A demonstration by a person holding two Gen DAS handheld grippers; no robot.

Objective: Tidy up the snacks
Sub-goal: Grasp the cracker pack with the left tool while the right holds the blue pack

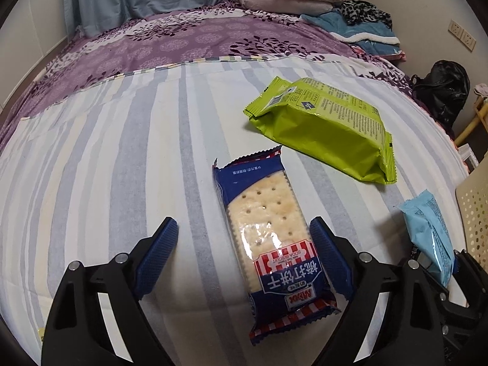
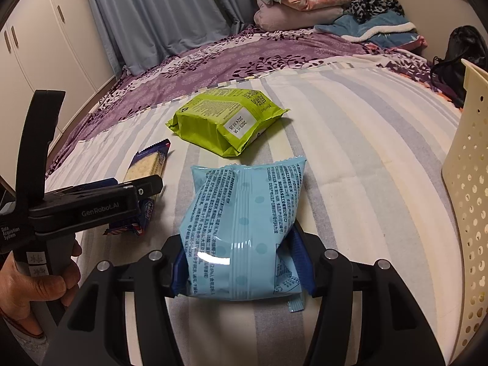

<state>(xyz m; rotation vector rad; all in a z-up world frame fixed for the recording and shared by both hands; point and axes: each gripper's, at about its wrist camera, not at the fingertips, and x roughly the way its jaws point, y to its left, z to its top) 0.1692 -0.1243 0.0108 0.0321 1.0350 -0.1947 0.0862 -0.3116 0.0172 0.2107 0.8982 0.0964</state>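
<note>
A blue soda biscuit pack [image 1: 268, 238] lies lengthwise on the striped sheet between the fingers of my left gripper [image 1: 244, 224]. That gripper is open: its right pad [image 1: 326, 244] is close to the pack's edge and its left pad [image 1: 161, 244] stands well clear. My right gripper [image 2: 241, 253] is shut on a light blue snack bag [image 2: 244, 222], its pads pressing both sides of the bag's near end. In the left wrist view the bag [image 1: 430, 231] shows at the right edge. A green snack bag [image 1: 323, 125] [image 2: 225, 119] lies farther back on the sheet.
A cream perforated basket [image 2: 469, 183] [image 1: 475, 213] stands at the right. The striped sheet [image 1: 106, 167] covers the near bed and a purple floral cover [image 1: 152, 48] lies beyond it. Folded bedding [image 2: 305, 3] is stacked at the back, a black bag [image 1: 442, 91] sits beside the bed, and a hand [image 2: 36, 280] holds the left gripper's handle.
</note>
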